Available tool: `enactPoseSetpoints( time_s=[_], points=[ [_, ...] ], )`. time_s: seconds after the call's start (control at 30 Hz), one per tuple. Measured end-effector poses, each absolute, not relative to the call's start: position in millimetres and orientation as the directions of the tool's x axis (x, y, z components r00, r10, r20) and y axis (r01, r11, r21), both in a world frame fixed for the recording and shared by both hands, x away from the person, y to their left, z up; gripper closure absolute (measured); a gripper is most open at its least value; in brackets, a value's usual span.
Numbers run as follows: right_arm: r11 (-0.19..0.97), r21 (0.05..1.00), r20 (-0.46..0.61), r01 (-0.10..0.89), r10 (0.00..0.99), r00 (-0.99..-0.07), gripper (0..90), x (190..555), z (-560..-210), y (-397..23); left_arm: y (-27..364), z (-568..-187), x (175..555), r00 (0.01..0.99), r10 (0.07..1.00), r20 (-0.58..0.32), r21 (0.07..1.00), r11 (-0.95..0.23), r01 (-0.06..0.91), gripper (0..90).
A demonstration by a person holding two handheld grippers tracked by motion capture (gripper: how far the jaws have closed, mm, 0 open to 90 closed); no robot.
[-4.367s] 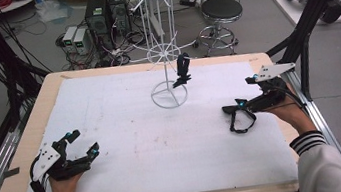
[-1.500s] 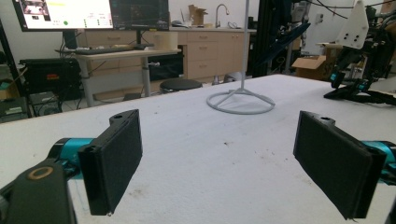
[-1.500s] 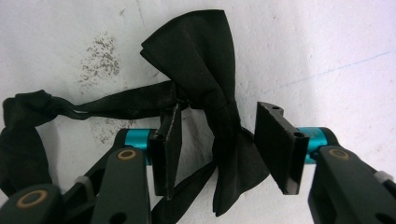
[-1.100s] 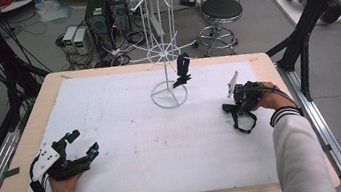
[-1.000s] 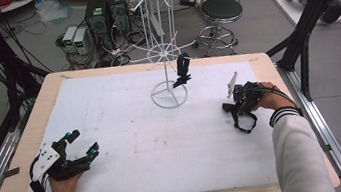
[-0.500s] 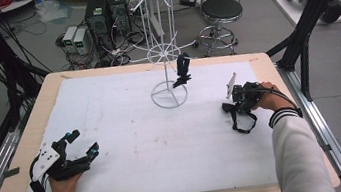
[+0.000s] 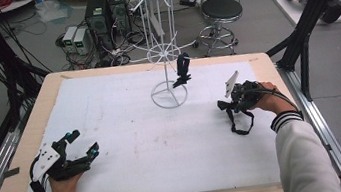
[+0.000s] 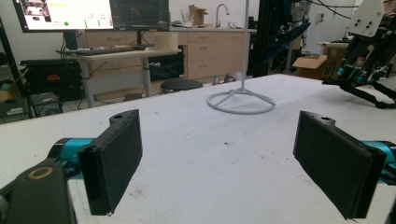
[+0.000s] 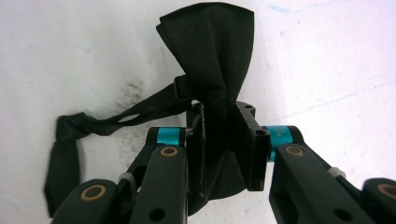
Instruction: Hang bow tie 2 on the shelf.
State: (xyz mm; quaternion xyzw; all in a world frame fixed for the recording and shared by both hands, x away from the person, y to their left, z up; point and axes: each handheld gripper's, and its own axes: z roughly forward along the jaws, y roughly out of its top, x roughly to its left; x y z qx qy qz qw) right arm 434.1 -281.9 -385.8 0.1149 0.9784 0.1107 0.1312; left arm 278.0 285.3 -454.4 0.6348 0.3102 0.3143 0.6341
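Observation:
A black bow tie (image 9: 210, 60) lies on the white table cover (image 7: 130, 147) at the right, its thin strap (image 7: 240, 124) trailing toward the front. My right gripper (image 9: 219, 140) points down at it and is shut on the tie's middle, with the fabric bunched between the jaws. From above, that gripper (image 7: 224, 104) shows its grey plate tipped up. My left gripper (image 7: 84, 141) rests at the front left, open, its pads (image 8: 114, 163) wide apart with nothing between them. A second black bow tie (image 7: 183, 69) hangs on the white wire rack (image 7: 164, 56).
The rack's ring base (image 7: 169, 96) stands at the table's back middle, also visible as a ring base (image 8: 241, 100) in the left gripper view. A stool (image 7: 222, 10), computers and cables sit on the floor beyond the table's far edge.
Since 4.4 s ago my right gripper has tipped over and come down to close on the bow tie. In the last second it has barely moved. The left gripper is still.

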Motion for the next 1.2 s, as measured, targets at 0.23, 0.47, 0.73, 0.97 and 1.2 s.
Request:
enactPoseSetpoints(
  time_s=[0.23, 0.47, 0.73, 0.97, 1.2],
  points=[
    [0.923, 0.322, -0.228, 0.209, 0.290, -0.930, 75.7, 427.0, -374.7, -284.2, 285.2, -454.4, 278.0, 0.609, 0.793, 0.006, 1.000, -0.003, -0.006, 15.9],
    [0.883, 0.411, -0.212, 0.225, 0.333, -0.919, 75.7, 422.3, -366.8, -287.1, 285.3, -454.5, 277.9, 0.608, 0.794, 0.007, 1.000, -0.003, -0.006, 16.0],
    [0.848, 0.483, -0.203, 0.218, 0.350, -0.914, 75.7, 418.9, -357.9, -289.8, 285.2, -454.4, 277.9, 0.608, 0.794, 0.008, 1.000, -0.005, -0.007, 16.0],
    [0.796, 0.564, -0.172, 0.218, 0.372, -0.912, 75.6, 415.8, -351.7, -292.0, 285.2, -454.5, 277.9, 0.608, 0.794, 0.008, 1.000, -0.005, -0.007, 15.9],
    [0.711, 0.673, -0.137, 0.203, 0.389, -0.911, 75.4, 412.2, -339.1, -295.0, 285.1, -454.4, 277.8, 0.607, 0.795, 0.009, 1.000, -0.006, -0.007, 15.9]
  ],
)
